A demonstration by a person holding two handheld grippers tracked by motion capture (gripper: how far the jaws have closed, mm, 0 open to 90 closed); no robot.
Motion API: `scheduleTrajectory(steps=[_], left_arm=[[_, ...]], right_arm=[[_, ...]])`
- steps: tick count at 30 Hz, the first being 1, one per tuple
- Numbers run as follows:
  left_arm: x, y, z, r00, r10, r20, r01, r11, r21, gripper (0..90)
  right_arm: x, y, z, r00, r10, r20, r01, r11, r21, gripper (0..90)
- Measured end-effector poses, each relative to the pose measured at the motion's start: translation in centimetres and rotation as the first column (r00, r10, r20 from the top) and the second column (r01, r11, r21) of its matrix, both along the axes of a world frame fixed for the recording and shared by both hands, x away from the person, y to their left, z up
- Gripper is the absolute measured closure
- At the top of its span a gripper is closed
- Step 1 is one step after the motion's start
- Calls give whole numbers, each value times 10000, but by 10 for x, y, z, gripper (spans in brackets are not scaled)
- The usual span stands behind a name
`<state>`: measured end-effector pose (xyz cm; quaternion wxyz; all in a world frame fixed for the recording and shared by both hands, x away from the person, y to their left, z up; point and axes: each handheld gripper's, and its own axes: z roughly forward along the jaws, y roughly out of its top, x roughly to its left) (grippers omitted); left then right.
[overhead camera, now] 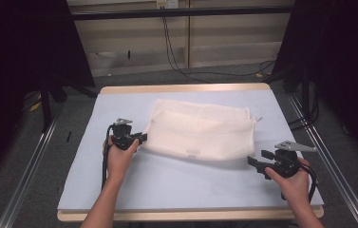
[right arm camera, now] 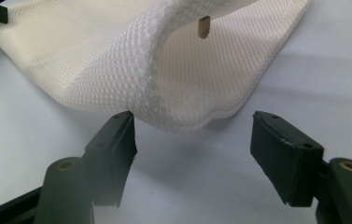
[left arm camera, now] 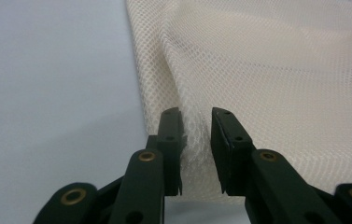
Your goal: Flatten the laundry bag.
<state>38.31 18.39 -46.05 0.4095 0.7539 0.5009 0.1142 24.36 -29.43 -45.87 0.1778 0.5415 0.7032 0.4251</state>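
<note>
A white mesh bag (overhead camera: 200,130) lies flat on the pale blue mat (overhead camera: 176,185), its long side across the table. My left gripper (overhead camera: 141,138) is at the bag's near left corner. In the left gripper view the bag (left arm camera: 281,70) has a fold pinched between the narrowly spaced jaws of my left gripper (left arm camera: 196,114). My right gripper (overhead camera: 255,164) sits just off the near right corner. Its jaws stand wide apart in front of the bag's thick seamed edge (right arm camera: 145,70), with nothing between them (right arm camera: 192,123). A small zipper pull (right arm camera: 204,27) hangs inside the bag's mouth.
The mat covers a wooden table whose edge (overhead camera: 186,88) shows at the back. Metal rails (overhead camera: 34,156) run along both sides on the floor. Cables (overhead camera: 181,66) lie on the carpet behind the table.
</note>
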Motion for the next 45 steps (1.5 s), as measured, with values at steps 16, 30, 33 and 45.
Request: scheduleTrajectory(steps=[16, 30, 33, 45], left_arm=[[-8, -7, 19, 9977, -622, 285, 631, 9975, -331, 370], [5, -63, 27, 9838, -1783, 201, 1788, 9835, -276, 328], [11, -85, 22, 9791, -2031, 131, 2031, 9792, 34, 329], [38, -132, -1, 9717, -2357, 115, 2349, 9708, 488, 302]], right_arm=[[-2, 12, 3, 9972, 647, 369, -652, 9978, 128, 750], [18, 62, -8, 9909, 1338, -153, -1333, 9905, 334, 843], [19, 60, -7, 9912, 1308, -224, -1300, 9909, 344, 844], [16, 50, -12, 9889, 1459, -269, -1445, 9883, 479, 845]])
